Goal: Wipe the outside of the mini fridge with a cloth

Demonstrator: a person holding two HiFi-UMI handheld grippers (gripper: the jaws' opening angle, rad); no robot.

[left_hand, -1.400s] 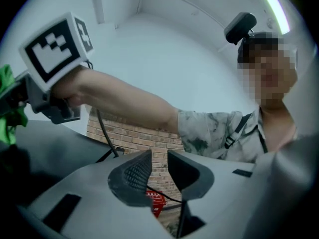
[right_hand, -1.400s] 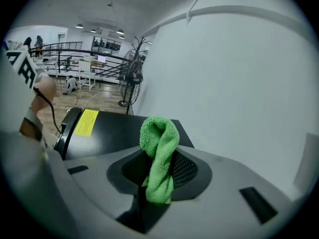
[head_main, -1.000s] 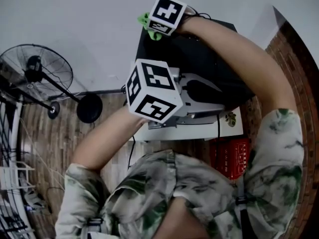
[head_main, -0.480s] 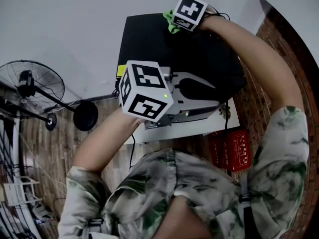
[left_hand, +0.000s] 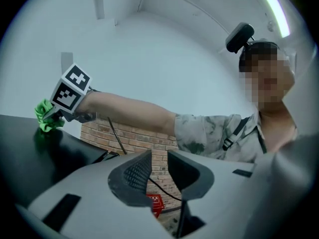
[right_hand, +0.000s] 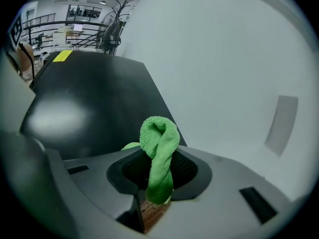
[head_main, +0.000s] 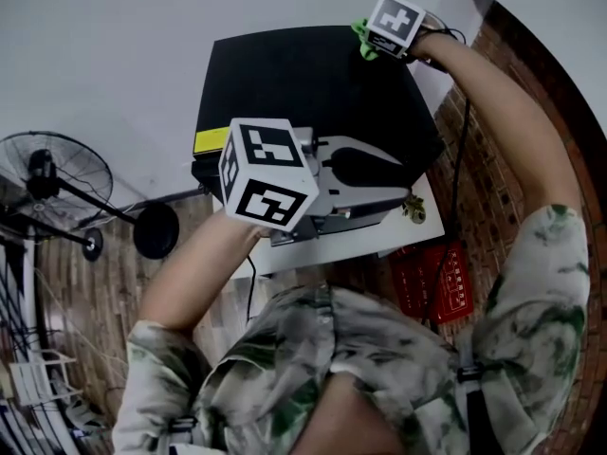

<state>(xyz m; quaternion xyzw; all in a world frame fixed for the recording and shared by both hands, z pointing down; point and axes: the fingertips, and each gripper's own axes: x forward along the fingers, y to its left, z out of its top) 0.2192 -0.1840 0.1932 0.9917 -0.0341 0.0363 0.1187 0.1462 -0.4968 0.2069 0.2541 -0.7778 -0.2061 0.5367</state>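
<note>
The black mini fridge point(head_main: 294, 83) shows its flat top in the head view, with a yellow label point(head_main: 211, 141) at its near left edge. My right gripper point(head_main: 366, 40) is at the top's far right corner, shut on a green cloth point(head_main: 361, 34) that rests against the surface. In the right gripper view the cloth point(right_hand: 159, 153) stands bunched between the jaws of the right gripper point(right_hand: 160, 176), over the fridge top point(right_hand: 89, 98). My left gripper point(head_main: 379, 169) hovers over the fridge's near edge. The left gripper point(left_hand: 159, 171) has a narrow gap between its jaws and holds nothing.
A white wall runs behind the fridge. The fridge sits on a white table point(head_main: 379, 240). A red crate point(head_main: 434, 282) stands on the brick-patterned floor at the right. A standing fan point(head_main: 47, 173) and its round base point(head_main: 156, 230) are at the left, with cables nearby.
My right gripper has swept the green cloth along the fridge top's far edge, from the left corner to the right corner. The left gripper has kept its place over the near edge.
</note>
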